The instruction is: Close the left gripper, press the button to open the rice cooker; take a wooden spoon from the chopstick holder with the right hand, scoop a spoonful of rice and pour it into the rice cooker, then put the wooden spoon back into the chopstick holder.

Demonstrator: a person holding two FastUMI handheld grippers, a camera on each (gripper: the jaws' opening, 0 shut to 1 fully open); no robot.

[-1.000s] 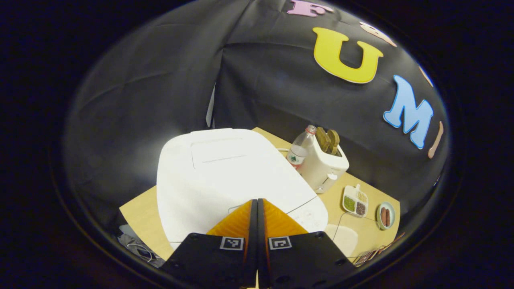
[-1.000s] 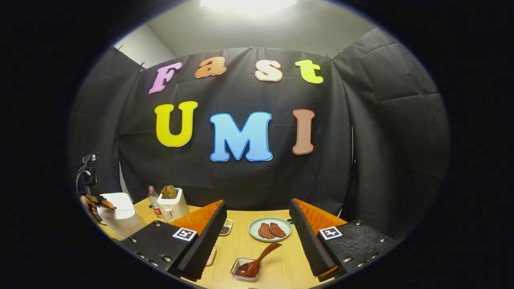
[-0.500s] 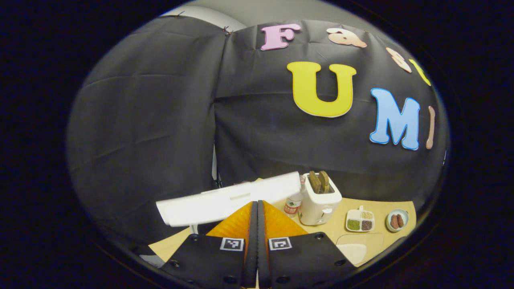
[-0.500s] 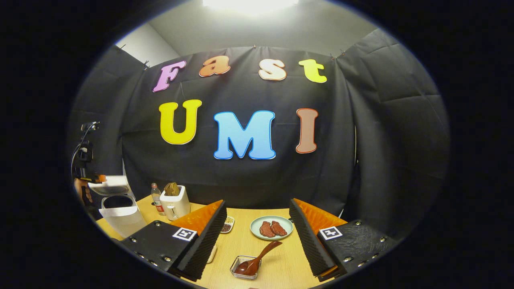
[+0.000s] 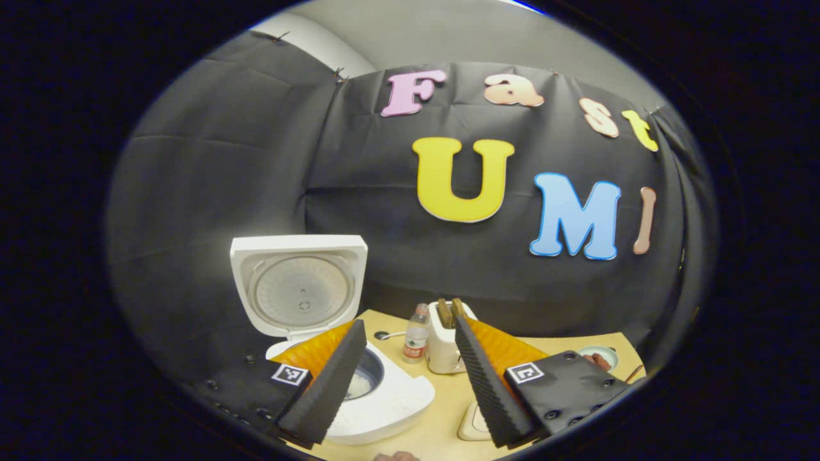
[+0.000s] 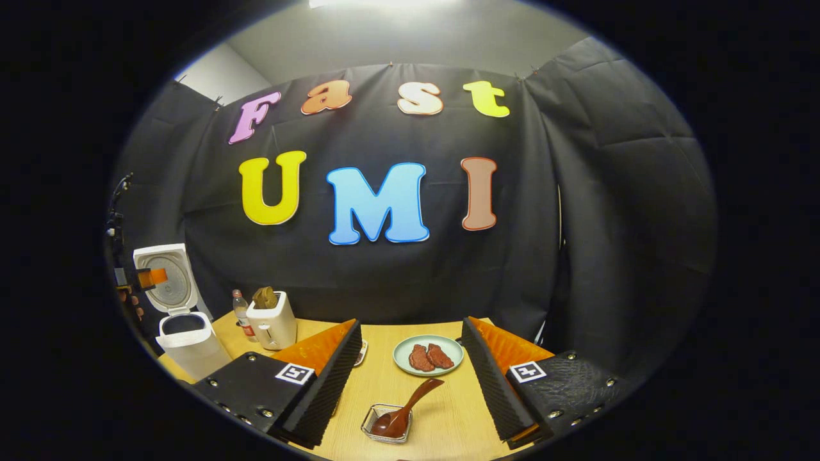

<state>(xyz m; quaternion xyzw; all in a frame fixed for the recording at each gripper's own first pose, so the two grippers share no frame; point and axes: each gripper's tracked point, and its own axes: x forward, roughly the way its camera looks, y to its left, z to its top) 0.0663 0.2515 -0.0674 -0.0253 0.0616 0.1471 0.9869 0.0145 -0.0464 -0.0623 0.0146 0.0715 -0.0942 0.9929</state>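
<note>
Your left claw point(image 5: 405, 378) is spread wide and holds nothing, hanging above the rice cooker point(image 5: 378, 400), whose lid point(image 5: 299, 286) stands upright and open over the pot. Your right claw point(image 6: 410, 378) is also wide open and empty, poised over the tabletop point(image 6: 448, 422) just above the wooden spoon point(image 6: 400, 413), which lies bowl-down in a small wire holder point(image 6: 384, 426) near a plate of meat point(image 6: 428, 354).

A toaster point(image 6: 272, 324), water bottle point(image 6: 241, 314) and plate of meat point(image 6: 428, 355) sit on the table point(image 6: 442, 422).
</note>
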